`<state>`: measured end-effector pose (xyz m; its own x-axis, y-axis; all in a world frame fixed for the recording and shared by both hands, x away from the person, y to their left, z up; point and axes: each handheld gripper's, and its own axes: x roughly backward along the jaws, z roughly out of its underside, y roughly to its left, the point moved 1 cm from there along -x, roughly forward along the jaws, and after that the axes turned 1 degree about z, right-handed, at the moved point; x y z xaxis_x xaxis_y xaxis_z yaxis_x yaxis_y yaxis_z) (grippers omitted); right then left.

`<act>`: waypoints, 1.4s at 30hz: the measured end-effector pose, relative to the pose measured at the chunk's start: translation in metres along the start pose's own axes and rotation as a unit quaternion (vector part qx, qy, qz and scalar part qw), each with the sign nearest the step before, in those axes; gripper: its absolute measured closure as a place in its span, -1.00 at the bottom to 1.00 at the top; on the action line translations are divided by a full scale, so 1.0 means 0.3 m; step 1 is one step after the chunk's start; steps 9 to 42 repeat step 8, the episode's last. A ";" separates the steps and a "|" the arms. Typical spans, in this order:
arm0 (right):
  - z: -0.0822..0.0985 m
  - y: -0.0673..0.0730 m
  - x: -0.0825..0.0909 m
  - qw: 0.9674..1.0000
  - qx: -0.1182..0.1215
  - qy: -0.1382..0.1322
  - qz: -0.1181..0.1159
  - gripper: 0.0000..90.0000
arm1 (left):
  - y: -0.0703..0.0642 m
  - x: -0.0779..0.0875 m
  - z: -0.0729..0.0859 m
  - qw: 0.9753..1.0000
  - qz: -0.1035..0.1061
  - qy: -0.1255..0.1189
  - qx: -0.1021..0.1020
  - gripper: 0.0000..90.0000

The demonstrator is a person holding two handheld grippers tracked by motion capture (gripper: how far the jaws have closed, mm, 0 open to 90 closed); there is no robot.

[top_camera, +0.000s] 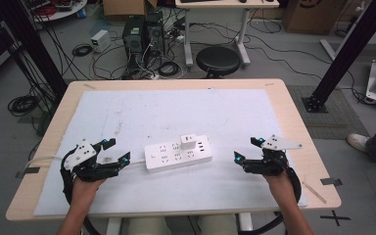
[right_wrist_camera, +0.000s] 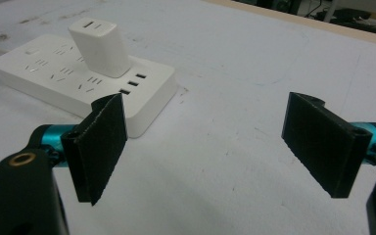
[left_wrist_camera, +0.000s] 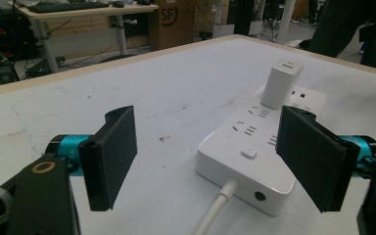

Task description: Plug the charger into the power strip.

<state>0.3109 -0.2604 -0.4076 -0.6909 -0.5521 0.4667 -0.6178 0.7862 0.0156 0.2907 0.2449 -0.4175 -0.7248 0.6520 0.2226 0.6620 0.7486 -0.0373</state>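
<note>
A white power strip (top_camera: pixel 177 153) lies in the middle of the white mat, with a white charger block (top_camera: pixel 188 142) plugged into its top. The strip (left_wrist_camera: pixel 254 147) and the charger (left_wrist_camera: pixel 281 83) sit just ahead of my left gripper (left_wrist_camera: pixel 208 156), which is open with nothing between its jaws. A white cable (left_wrist_camera: pixel 218 205) leaves the strip's near end toward that gripper. In the high view my left gripper (top_camera: pixel 116 151) rests left of the strip. My right gripper (top_camera: pixel 247 148) stands open to the right of it. The strip (right_wrist_camera: pixel 78 78) and charger (right_wrist_camera: pixel 99 46) lie ahead-left of my right gripper (right_wrist_camera: pixel 205 147).
The white mat (top_camera: pixel 142 112) covers most of a wooden table (top_camera: pixel 286 98). Beyond the far edge stand a black stool (top_camera: pixel 218 59), computer towers (top_camera: pixel 140 34) and cables on the floor. A black frame post (top_camera: pixel 345 54) rises at the right.
</note>
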 end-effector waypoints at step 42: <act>0.016 -0.002 0.015 1.000 -0.004 -0.001 0.002 -0.61 | -0.002 0.001 0.005 1.000 -0.006 -0.001 0.002 -0.48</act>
